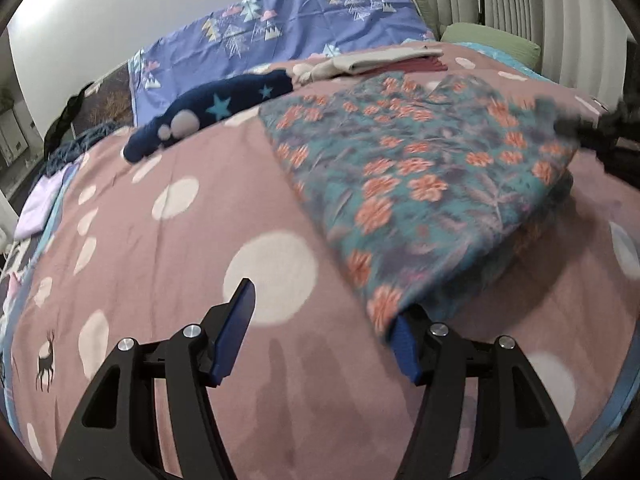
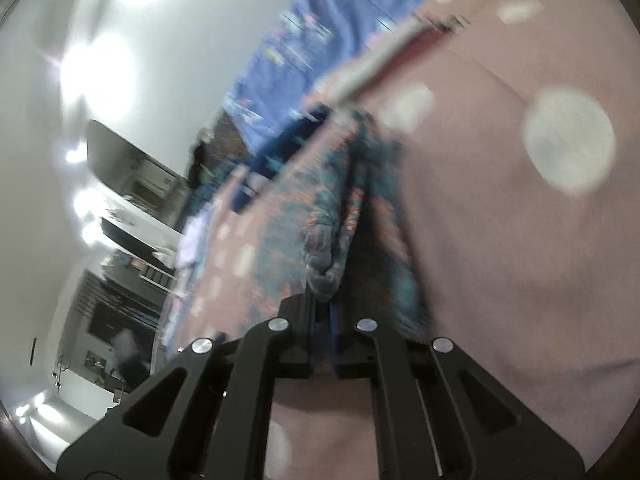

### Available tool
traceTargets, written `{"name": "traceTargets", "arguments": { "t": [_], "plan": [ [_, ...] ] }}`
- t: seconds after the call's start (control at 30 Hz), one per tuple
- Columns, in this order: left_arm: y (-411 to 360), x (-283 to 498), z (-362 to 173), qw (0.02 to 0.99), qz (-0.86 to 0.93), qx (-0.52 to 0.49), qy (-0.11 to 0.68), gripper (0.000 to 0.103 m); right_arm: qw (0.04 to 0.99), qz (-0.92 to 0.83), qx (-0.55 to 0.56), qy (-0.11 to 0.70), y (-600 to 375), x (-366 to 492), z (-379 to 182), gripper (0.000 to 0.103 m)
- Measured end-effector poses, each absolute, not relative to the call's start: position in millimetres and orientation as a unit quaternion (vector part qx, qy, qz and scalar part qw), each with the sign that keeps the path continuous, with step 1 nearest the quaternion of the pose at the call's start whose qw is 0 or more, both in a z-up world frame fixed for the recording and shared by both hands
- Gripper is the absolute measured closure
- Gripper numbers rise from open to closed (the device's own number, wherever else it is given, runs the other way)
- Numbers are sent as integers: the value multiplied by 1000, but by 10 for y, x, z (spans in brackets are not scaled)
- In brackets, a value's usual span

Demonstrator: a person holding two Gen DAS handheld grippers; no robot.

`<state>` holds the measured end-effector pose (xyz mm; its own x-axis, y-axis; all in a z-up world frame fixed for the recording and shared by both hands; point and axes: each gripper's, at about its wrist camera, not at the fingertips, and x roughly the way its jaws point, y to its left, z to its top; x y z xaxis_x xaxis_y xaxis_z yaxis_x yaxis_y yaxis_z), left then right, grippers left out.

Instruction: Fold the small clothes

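A teal floral garment [image 1: 416,176] with orange flowers lies on the pink dotted bedspread [image 1: 168,248], its right side lifted and folded over. My left gripper [image 1: 320,320] is open just in front of the garment's near corner, whose cloth drapes over the right finger. My right gripper [image 2: 324,312] is shut on an edge of the same floral garment [image 2: 320,216] and holds it raised; it shows as a blurred black shape at the right of the left wrist view [image 1: 600,132].
A dark blue star-patterned garment [image 1: 216,112] lies behind the floral one. Folded beige and red clothes [image 1: 380,62] sit further back. A purple patterned sheet [image 1: 280,28] covers the far side. A lilac cloth [image 1: 40,208] lies at the bed's left edge.
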<state>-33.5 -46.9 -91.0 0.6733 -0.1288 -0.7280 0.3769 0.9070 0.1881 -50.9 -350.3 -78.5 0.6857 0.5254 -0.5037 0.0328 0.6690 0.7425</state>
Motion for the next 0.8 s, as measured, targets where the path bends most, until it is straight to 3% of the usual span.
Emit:
{"name": "traceTargets", "arguments": {
  "t": [0.17,0.27,0.33,0.4,0.57,0.7,0.8],
  "plan": [
    [-407,-408,-967,899,-147,146,387,42,827,135,372,400,-3473,-553,-1096,97],
    [-381,-470,-889,889,-190,129,396,58,850,123,333,390,-3427,-567,-938,95],
    [-332,-543,-793,880,-231,97,402,78,861,121,313,383,-3400,-572,-860,95],
    [-261,-603,-633,876,-272,58,394,88,862,125,311,381,-3394,-570,-843,95],
    [-307,-541,-496,886,-286,30,363,89,852,115,322,396,-3421,-540,-983,95],
    [-488,-237,-987,864,-262,48,428,89,856,108,314,397,-3428,-599,-973,95],
    [-533,-267,-1041,870,-261,61,415,88,861,104,302,397,-3439,-643,-921,94]
  ]
}}
